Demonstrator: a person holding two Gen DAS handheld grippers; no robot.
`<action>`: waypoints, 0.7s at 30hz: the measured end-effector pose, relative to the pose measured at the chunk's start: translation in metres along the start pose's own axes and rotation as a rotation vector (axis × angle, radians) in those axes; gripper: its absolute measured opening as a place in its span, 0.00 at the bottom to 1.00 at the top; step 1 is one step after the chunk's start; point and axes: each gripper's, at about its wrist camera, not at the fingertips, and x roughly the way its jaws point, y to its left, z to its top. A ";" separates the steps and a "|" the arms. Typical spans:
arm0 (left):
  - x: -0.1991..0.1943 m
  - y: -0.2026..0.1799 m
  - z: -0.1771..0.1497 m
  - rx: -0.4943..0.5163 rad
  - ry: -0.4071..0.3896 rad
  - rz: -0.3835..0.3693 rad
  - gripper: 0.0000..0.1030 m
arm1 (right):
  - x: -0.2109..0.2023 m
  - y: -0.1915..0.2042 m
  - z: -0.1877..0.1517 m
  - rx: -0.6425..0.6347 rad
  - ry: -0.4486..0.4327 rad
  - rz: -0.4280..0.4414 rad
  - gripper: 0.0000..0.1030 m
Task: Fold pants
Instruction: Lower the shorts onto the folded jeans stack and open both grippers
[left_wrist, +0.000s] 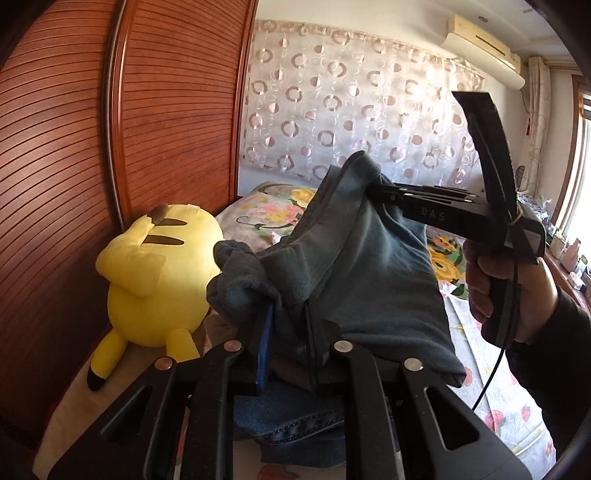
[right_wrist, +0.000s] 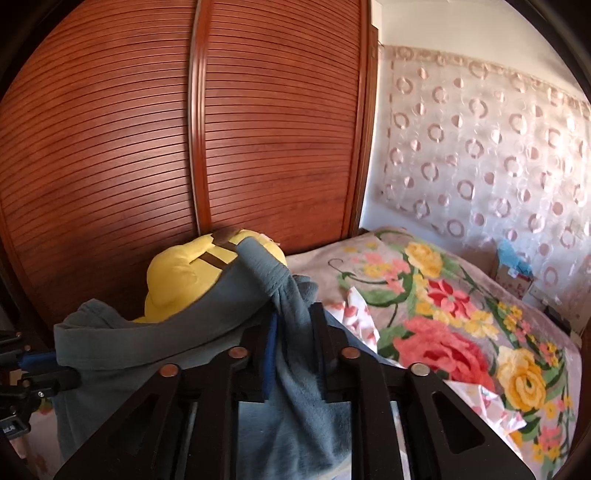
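We held the grey-blue pants (left_wrist: 369, 266) up over the bed (right_wrist: 461, 332), one bunched corner in each gripper. Nearest in the left wrist view, the left gripper (left_wrist: 288, 332) had its jaws set only narrowly apart, with a thick gather of the pants' cloth wedged between the blue-padded finger and the black one; the pads looked pressed against the fabric. Below the pants, just under that gripper, lay a piece of darker blue denim (left_wrist: 295, 424). In the right wrist view the right gripper (right_wrist: 291, 332) stood much the same: jaws a little apart, a twisted fold of the pants (right_wrist: 288, 295) caught between the fingers and filling the gap. From there the cloth sagged in a band toward the left gripper (right_wrist: 40, 365), whose blue pad showed at that edge of the view.

Seen from the left wrist, the right gripper (left_wrist: 373, 192) pinched the raised upper corner of the pants, with our right hand (left_wrist: 517, 291) around its handle. Beyond the pants, a yellow plush toy (left_wrist: 155, 280) lay against the slatted wooden wardrobe doors (right_wrist: 184, 147). Farther behind the pants the floral blanket (right_wrist: 443, 314) covered the bed, and past it hung a sheer curtain with ring patterns (left_wrist: 351, 103)
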 end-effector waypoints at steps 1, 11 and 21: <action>-0.001 0.000 0.001 0.002 0.002 0.002 0.22 | -0.005 -0.004 0.000 0.010 -0.007 -0.009 0.32; -0.022 -0.017 0.024 0.048 -0.066 -0.053 0.53 | -0.057 -0.042 -0.018 0.050 -0.049 0.137 0.35; 0.026 -0.008 0.007 0.097 0.062 0.029 0.54 | -0.007 -0.073 -0.011 0.059 0.068 0.148 0.27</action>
